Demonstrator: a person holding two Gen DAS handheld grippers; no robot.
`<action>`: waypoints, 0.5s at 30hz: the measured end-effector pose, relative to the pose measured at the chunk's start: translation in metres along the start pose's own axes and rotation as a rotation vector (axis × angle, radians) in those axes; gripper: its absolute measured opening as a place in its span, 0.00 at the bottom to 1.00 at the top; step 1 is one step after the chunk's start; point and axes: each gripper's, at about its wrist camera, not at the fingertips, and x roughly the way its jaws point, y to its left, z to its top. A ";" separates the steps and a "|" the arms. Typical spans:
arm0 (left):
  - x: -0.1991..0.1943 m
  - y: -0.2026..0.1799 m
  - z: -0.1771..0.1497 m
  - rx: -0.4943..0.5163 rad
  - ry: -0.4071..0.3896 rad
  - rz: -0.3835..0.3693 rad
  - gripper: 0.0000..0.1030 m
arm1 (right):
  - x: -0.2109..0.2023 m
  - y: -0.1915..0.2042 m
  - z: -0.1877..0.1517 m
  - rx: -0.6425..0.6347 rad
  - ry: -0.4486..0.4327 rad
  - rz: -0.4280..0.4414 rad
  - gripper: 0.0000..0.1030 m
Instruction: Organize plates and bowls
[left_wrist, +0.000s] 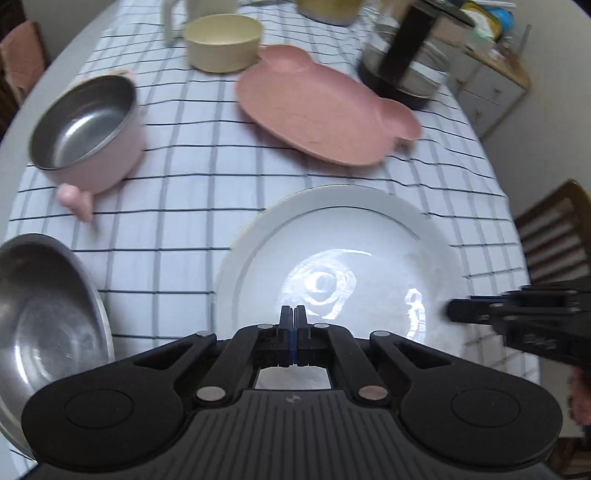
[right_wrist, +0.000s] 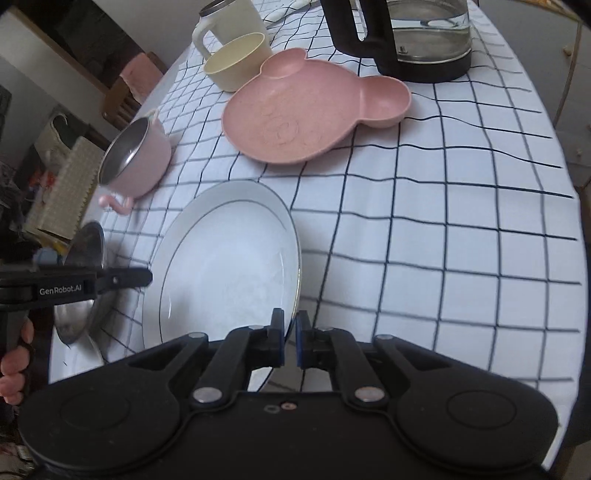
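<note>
A white plate (left_wrist: 332, 258) lies on the checked tablecloth near the front; it also shows in the right wrist view (right_wrist: 225, 269). My left gripper (left_wrist: 293, 325) is shut and empty, above the plate's near side. My right gripper (right_wrist: 290, 332) is shut on the white plate's right rim; in the left wrist view it comes in from the right (left_wrist: 458, 314). Beyond lie a pink bear-shaped plate (left_wrist: 321, 107) (right_wrist: 310, 110), a cream bowl (left_wrist: 223, 40) (right_wrist: 238, 61), a pink steel-lined bowl (left_wrist: 88, 129) (right_wrist: 135, 158) and a steel bowl (left_wrist: 44, 317) (right_wrist: 83, 295).
A glass kettle with a black base (right_wrist: 410, 37) (left_wrist: 406, 62) stands at the back right. A white mug (right_wrist: 225, 26) is behind the cream bowl. Chairs (left_wrist: 561, 236) stand off the table's edges. The left gripper's body (right_wrist: 74, 284) reaches in beside the plate.
</note>
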 end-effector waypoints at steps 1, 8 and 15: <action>-0.005 -0.002 -0.001 0.007 -0.027 0.007 0.00 | 0.000 0.003 -0.005 -0.020 0.000 -0.028 0.07; 0.006 0.041 0.004 -0.102 0.003 0.056 0.00 | 0.006 -0.018 -0.024 0.054 0.007 -0.003 0.07; 0.021 0.056 0.004 -0.161 0.026 -0.008 0.22 | 0.009 -0.027 -0.027 0.057 0.021 0.019 0.07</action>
